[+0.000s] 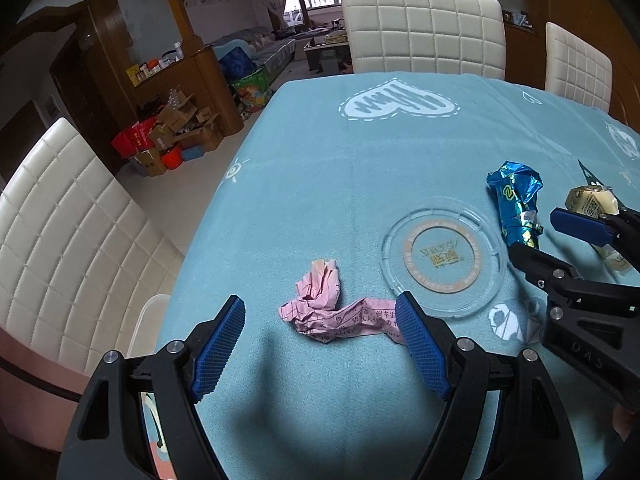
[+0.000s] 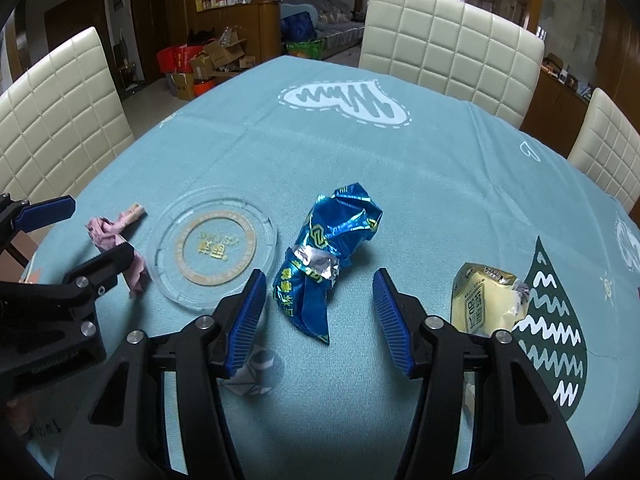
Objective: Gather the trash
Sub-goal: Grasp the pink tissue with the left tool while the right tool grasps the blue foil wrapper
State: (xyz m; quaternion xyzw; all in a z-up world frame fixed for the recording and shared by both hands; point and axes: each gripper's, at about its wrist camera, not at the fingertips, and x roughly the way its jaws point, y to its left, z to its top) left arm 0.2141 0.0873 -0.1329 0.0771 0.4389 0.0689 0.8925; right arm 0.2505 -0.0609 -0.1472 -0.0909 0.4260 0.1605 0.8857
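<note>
Left wrist view: left claw (image 1: 320, 344) wide open, nothing held, poised over pink paper (image 1: 320, 312) lying crumpled on blue cloth (image 1: 320, 168); right-hand pad just overlapping the paper's long printed tail, left-hand pad well clear of it. Clear dish (image 1: 442, 258) just right of the paper, empty, presumably the collecting point. Blue wrapper (image 1: 516, 204) and yellow wrapper (image 1: 588, 204) beyond the dish, with right claw (image 1: 548, 240) hanging over them.

Right wrist view: right claw (image 2: 320, 312) partly open, empty, straddling the near end of the blue wrapper (image 2: 332, 240), pads not touching it. Yellow wrapper (image 2: 484, 300) just outside the right-hand pad; dish (image 2: 216, 248) just outside the left-hand pad; pink paper (image 2: 116, 236) past the dish, under the left claw (image 2: 80, 232).

Risks, as judged: left pad likely to pin the paper's tail against the cloth instead of gripping the bulk, leaving only a thin strip caught, liable to slip or tear. Cloth liable to be pinched along with the paper if brought too low, dragging the dish. Foil wrapper springy and slick, liable to squirt out of a closing grip or be caught by one loose flap only. Two claws close together across the dish, so collision or a knocked rim possible.

Writing: dish centre bearing a gold ring and gold characters, too blurred to read. Pink paper printed with dark Chinese text, only fragments visible. Blue wrapper showing yellow-green characters; yellow wrapper a boxed label and barcode; none legible.
</note>
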